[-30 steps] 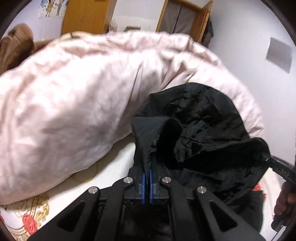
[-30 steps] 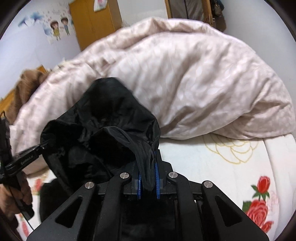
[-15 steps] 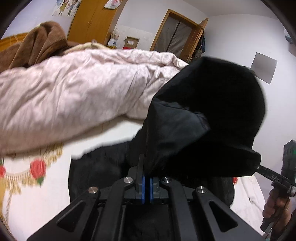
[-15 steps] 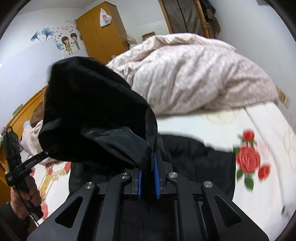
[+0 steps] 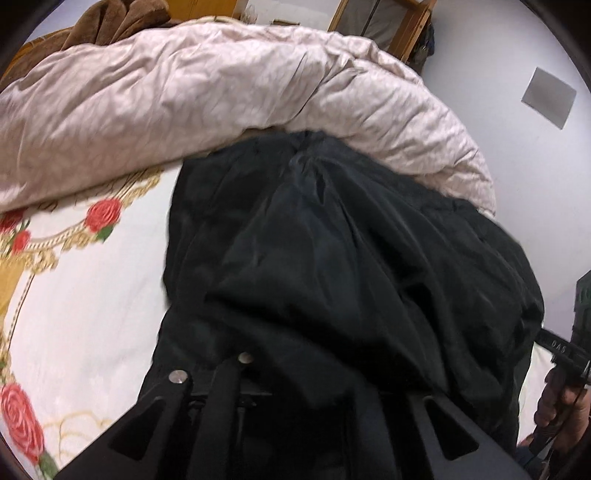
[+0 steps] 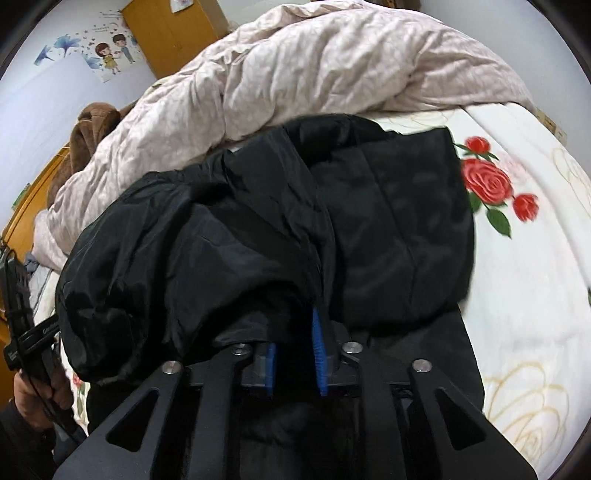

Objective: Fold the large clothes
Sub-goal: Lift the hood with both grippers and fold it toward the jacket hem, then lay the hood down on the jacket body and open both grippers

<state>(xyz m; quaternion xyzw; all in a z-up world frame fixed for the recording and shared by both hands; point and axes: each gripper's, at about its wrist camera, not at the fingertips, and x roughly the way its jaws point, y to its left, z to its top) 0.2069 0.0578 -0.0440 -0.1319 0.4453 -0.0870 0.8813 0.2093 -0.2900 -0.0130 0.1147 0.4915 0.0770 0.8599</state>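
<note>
A large black jacket (image 6: 391, 221) lies on the flowered bed sheet (image 6: 535, 302), with its upper half folded over the lower half. In the right wrist view my right gripper (image 6: 293, 328) has its blue pads (image 6: 319, 354) apart and its jaws opening; the folded edge drapes over the tips, touching only the right pad. In the left wrist view the jacket (image 5: 332, 266) covers my left gripper's fingertips, so its grip is hidden; its jaws are opening. A hand holds the left gripper (image 6: 40, 328) at the jacket's left corner. The right gripper (image 5: 561, 349) is at the right corner.
A bulky pink quilt (image 5: 192, 92) is heaped right behind the jacket, across the bed. A brown plush blanket (image 6: 92, 129) lies beyond it. Bare sheet (image 5: 85, 288) shows on either side of the jacket. A wooden wardrobe (image 6: 173, 33) and a door frame (image 5: 410, 22) stand at the far wall.
Both grippers carried the jacket's raised edge forward and down, so the lifted half now lies over the half on the bed. The right gripper's pads have parted.
</note>
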